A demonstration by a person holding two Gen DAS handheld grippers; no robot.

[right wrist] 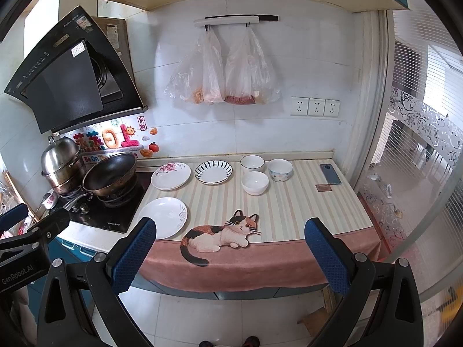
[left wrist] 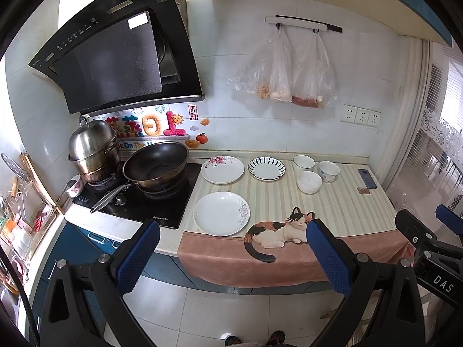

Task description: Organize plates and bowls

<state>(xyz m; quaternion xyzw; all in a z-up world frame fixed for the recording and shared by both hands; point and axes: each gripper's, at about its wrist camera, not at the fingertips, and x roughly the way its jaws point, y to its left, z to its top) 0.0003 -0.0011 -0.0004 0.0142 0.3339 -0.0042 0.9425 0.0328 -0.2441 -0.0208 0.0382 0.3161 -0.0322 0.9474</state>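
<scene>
1. On the striped tabletop (right wrist: 289, 202): three plates (right wrist: 170, 175) (right wrist: 213, 172) (right wrist: 163, 217) lie separately, three bowls (right wrist: 252, 163) (right wrist: 280, 169) (right wrist: 255, 182) cluster at the right, unstacked.
2. Left hand-held gripper (left wrist: 233, 257) and right hand-held gripper (right wrist: 230, 256): jaws spread, empty, held back off the tabletop edge.
3. Judgement: nothing organized yet; all stacking remains.

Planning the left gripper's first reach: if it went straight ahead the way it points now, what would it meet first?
Probably the near plate, which sits between the open left gripper's fingers just past the mat's front edge. Depth is unclear.
</scene>
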